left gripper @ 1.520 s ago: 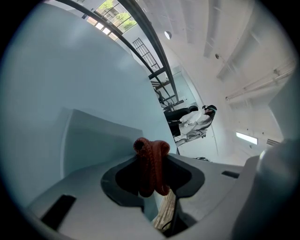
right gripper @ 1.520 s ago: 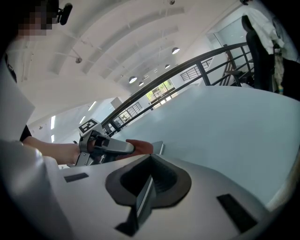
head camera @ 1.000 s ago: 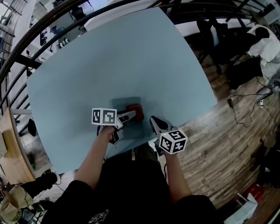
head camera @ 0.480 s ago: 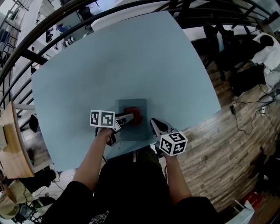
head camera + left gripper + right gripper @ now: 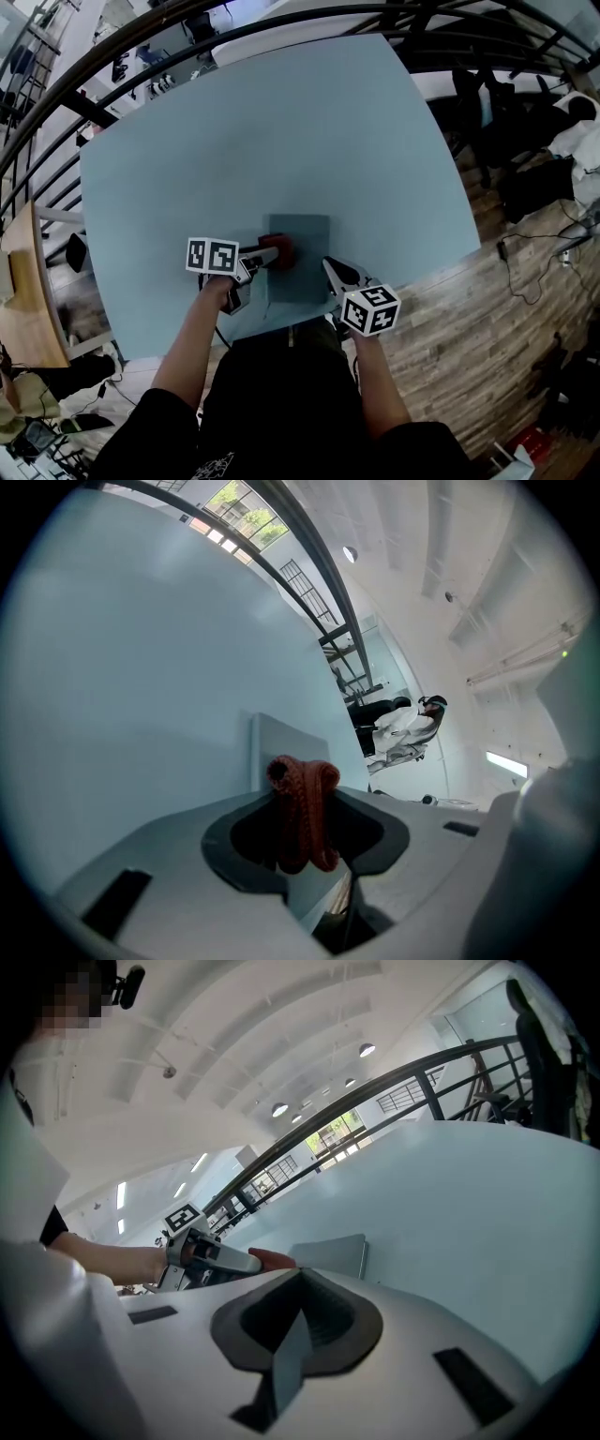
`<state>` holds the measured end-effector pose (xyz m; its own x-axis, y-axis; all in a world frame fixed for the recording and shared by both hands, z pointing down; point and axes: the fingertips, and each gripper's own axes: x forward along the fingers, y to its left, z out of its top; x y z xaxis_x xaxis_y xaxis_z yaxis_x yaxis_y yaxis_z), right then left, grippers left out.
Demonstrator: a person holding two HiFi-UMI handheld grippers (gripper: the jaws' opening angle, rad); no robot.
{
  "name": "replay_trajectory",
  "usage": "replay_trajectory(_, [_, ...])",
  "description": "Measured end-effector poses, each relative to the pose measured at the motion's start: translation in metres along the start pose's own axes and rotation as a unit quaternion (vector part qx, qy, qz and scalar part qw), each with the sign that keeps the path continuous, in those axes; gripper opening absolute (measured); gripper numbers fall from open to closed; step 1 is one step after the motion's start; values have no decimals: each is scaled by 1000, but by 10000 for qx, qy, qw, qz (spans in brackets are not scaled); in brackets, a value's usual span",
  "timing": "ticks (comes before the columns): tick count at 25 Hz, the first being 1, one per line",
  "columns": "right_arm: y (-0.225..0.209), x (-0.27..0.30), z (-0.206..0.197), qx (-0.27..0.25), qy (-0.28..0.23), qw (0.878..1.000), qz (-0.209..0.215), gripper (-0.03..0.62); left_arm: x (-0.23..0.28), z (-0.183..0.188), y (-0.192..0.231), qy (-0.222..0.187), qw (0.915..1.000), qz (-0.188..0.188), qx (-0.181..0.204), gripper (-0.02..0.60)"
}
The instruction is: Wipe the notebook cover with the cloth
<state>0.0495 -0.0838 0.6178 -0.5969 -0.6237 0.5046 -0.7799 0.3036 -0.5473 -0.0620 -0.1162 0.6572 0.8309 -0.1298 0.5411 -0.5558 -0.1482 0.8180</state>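
Observation:
A grey-blue notebook [image 5: 300,257] lies flat near the front edge of the pale blue table [image 5: 262,131]. My left gripper [image 5: 272,255] is shut on a red knitted cloth [image 5: 281,251], which rests at the notebook's left edge. In the left gripper view the cloth [image 5: 303,810] hangs bunched between the jaws, with the notebook [image 5: 281,747] just beyond. My right gripper [image 5: 335,272] hovers at the notebook's lower right corner, jaws shut on nothing. The right gripper view shows the notebook [image 5: 330,1254], the cloth [image 5: 271,1259] and the left gripper [image 5: 211,1257].
The table's front edge [image 5: 309,319] runs just below the notebook, with wooden floor [image 5: 469,319] to the right. A black railing [image 5: 141,42] curves round the far side. Dark chairs and white fabric [image 5: 562,122] stand far right. A wooden surface [image 5: 23,300] sits at the left.
The left gripper has dragged the red cloth leftward across the notebook, from its middle to its left edge. The right gripper has hardly moved.

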Motion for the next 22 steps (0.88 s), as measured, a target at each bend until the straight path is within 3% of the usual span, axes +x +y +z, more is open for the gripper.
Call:
replay_trajectory(11, [20, 17, -1, -115, 110, 9997, 161, 3, -33, 2, 20, -159, 9997, 145, -101, 132])
replay_trajectory(22, [14, 3, 5, -100, -16, 9999, 123, 3, -42, 2, 8, -226, 9997, 112, -41, 132])
